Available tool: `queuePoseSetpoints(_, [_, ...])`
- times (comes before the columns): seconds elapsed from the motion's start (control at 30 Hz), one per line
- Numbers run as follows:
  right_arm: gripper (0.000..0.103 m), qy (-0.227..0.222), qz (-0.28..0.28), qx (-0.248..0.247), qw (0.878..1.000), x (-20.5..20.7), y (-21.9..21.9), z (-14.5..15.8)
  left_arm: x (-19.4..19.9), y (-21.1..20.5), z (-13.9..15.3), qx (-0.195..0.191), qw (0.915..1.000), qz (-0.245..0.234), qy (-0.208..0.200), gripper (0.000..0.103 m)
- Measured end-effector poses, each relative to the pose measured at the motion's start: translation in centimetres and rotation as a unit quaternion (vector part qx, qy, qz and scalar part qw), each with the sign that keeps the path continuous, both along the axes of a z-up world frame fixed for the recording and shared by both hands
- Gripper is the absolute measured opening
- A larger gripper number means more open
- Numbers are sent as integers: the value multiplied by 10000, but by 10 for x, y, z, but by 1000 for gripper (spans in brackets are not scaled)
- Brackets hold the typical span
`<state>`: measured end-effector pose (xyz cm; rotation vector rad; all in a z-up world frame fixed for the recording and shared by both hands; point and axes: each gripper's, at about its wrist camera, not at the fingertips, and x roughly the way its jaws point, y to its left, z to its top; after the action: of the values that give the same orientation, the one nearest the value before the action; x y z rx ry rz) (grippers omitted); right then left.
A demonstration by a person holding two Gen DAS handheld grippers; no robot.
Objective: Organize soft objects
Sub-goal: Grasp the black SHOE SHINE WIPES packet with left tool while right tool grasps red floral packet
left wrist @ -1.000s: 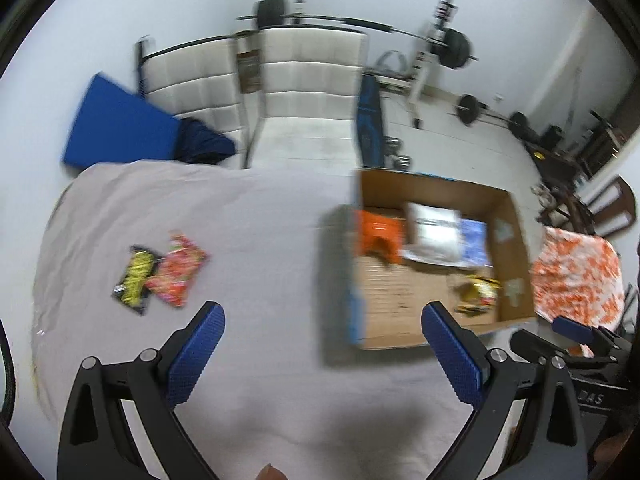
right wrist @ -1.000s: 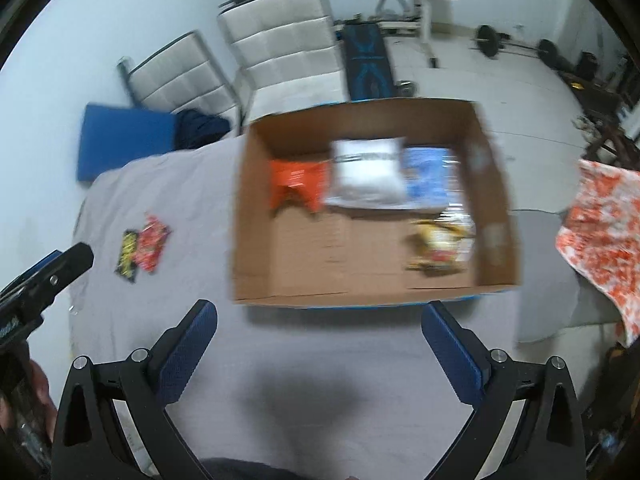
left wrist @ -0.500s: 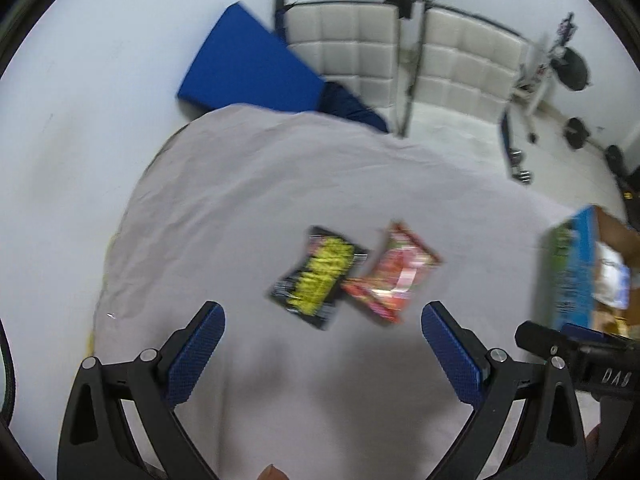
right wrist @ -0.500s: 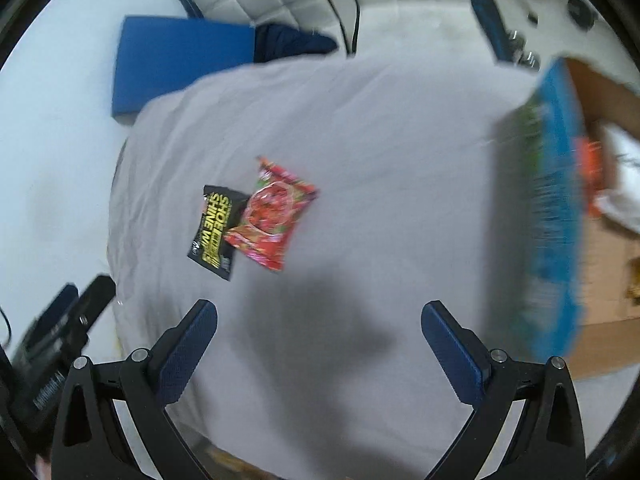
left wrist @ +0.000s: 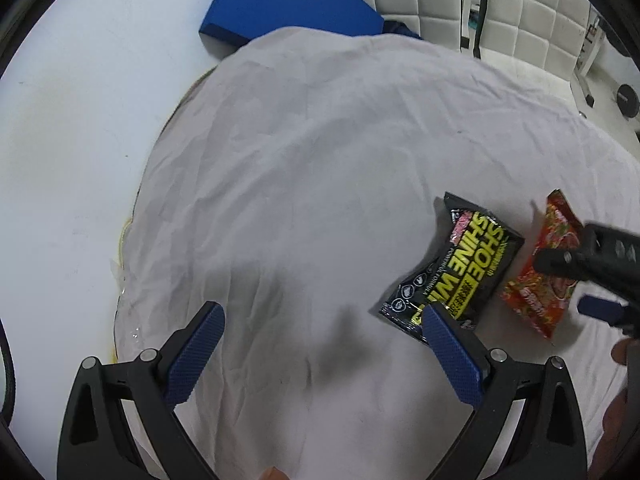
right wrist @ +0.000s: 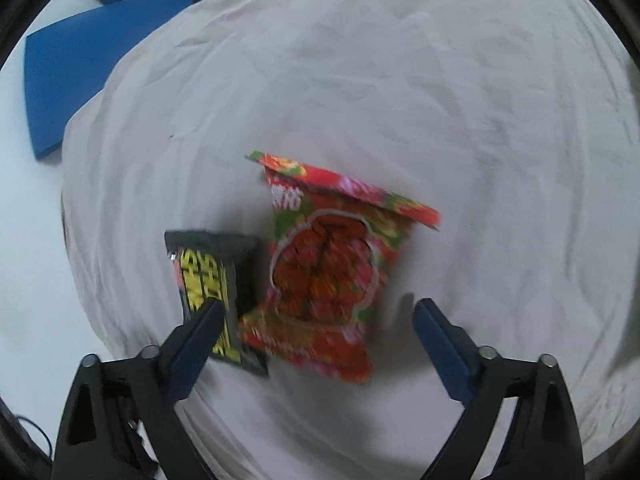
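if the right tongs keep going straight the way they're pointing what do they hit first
Most likely the red snack packet, which lies centred between the open right tongs. The black shoe shine packet sits beside it, under the left fingertip. Depth is hard to judge.

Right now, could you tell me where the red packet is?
In the right wrist view, the red packet lies on the grey sheet, beside the black packet.

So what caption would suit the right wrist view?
Open right gripper poised over a red snack packet beside a black wipes pouch on a grey sheet.
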<state>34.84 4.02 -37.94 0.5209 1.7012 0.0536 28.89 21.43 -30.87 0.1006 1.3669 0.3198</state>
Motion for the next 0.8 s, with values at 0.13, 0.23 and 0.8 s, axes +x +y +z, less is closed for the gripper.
queuePoseSetpoints(0.13, [61,78,343,-274,9990,4,14,-8,4,1,-12,-68,9999,-45,128,101])
queuePoseSetpoints(0.23, [53,-12,992,-539,9936,0,25,-6,7,-4,-17,-115,9997,-123,186,101])
queuePoseSetpoints(0.8, [51,314,1959,-929,9757,-22,-29,-6,50,-63,-77,-1311,9821,-808,1084,98])
